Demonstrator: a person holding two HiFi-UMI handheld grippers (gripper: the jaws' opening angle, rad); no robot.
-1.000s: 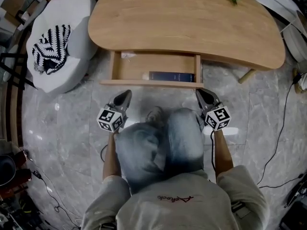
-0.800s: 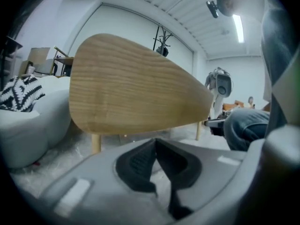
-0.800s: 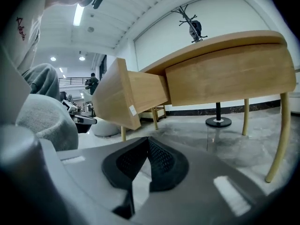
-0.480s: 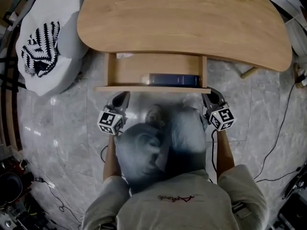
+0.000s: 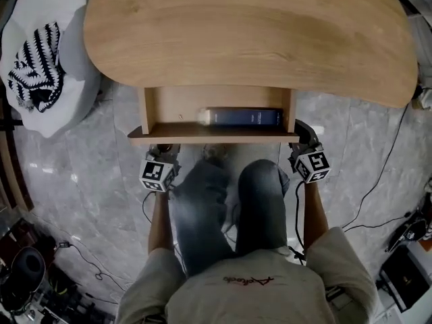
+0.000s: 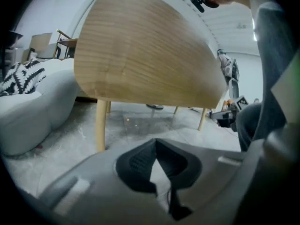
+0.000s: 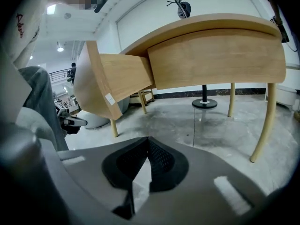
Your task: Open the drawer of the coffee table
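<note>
One drawer (image 5: 209, 134) is seen drawn well out from under the coffee table (image 5: 250, 32), with its front board toward the person's knees. One dark book (image 5: 244, 117) lies inside it. The opening is judged all but done. Any further pull is best made evenly at both ends and straight toward the person, and stopped before the drawer comes free of the table. Two grippers are counted. The left gripper (image 5: 164, 152) and the right gripper (image 5: 304, 135) are held near the front board's two ends, each with jaws closed together on nothing. One white pouf (image 5: 71, 59) with one patterned cloth (image 5: 34, 73) is set beside the table.
</note>
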